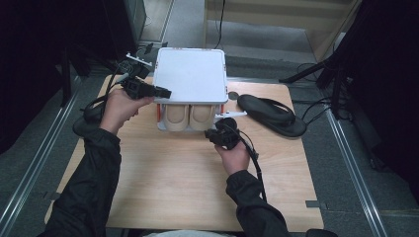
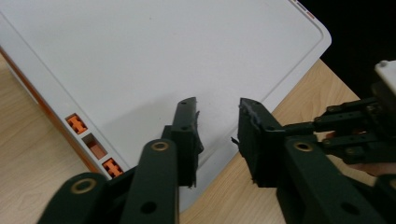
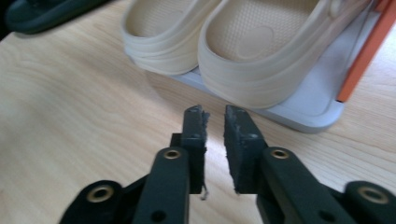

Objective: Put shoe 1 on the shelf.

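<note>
A small rack with a flat white top (image 1: 190, 74) stands at the back of the wooden table (image 1: 188, 182). Under that top, a pair of beige slippers (image 1: 189, 117) rests on the white lower shelf (image 3: 303, 112), heels toward me. My left gripper (image 1: 165, 92) hovers at the top's front left corner, its jaws apart over the white surface (image 2: 163, 56) and holding nothing. My right gripper (image 1: 212, 133) sits low on the table just in front of the beige slippers (image 3: 261, 51), its jaws a narrow gap apart and empty.
A black sandal (image 1: 272, 114) lies on the table to the right of the rack, and its dark edge (image 3: 42, 14) appears in the right gripper view. Orange posts (image 3: 364, 51) hold up the rack's corners. Dark stands and cables surround the table.
</note>
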The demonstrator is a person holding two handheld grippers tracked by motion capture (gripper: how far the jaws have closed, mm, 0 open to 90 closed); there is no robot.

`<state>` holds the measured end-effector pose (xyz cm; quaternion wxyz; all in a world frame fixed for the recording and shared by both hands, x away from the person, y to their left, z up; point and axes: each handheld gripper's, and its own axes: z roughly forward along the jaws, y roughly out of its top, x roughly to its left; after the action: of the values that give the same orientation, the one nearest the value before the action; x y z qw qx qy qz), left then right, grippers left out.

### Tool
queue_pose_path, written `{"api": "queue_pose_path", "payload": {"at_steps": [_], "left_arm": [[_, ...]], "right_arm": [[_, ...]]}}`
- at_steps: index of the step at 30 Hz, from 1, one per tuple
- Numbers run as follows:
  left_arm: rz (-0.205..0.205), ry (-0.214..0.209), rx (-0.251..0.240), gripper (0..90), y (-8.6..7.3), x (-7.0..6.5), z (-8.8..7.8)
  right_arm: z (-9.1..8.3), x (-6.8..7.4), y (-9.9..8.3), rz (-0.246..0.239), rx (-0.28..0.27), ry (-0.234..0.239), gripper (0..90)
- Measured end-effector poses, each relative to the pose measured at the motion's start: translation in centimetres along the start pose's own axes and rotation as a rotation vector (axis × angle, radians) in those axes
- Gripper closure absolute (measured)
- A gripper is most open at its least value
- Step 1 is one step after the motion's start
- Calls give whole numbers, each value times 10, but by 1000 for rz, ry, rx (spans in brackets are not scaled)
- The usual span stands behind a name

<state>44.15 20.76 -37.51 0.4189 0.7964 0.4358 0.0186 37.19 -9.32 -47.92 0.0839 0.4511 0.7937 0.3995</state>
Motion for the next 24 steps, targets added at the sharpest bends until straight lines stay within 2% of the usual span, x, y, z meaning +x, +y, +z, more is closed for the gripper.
{"api": "queue_pose_path", "payload": {"at_steps": [2, 5, 7, 10, 12, 13, 16, 18, 24], "left_arm": [[-5, 3, -8, 609, 0, -1, -2], [0, 15, -11, 504, 0, -2, -6], [0, 17, -8, 440, -1, -4, -8], [-12, 14, -11, 414, -4, -4, -12], [-21, 22, -8, 395, -7, -4, -15], [-19, 26, -3, 387, -8, -4, -16], [-32, 49, -19, 371, -12, -5, -22], [-33, 50, -21, 372, -13, -6, -25], [-32, 94, -50, 366, -26, -6, -43]], "right_arm": [[-10, 0, -2, -8, -8, 16, 715], [-22, -3, -5, -15, -28, 65, 644], [-30, -4, -7, -25, -36, 76, 639], [-40, -7, -10, -55, -73, 100, 604], [-47, -9, -12, -69, -92, 114, 538], [-49, -11, -13, -70, -91, 135, 476], [-54, -16, -17, -75, -73, 152, 397], [-58, -19, -20, -62, -67, 158, 394], [-66, -21, -30, -72, -70, 176, 358]]}}
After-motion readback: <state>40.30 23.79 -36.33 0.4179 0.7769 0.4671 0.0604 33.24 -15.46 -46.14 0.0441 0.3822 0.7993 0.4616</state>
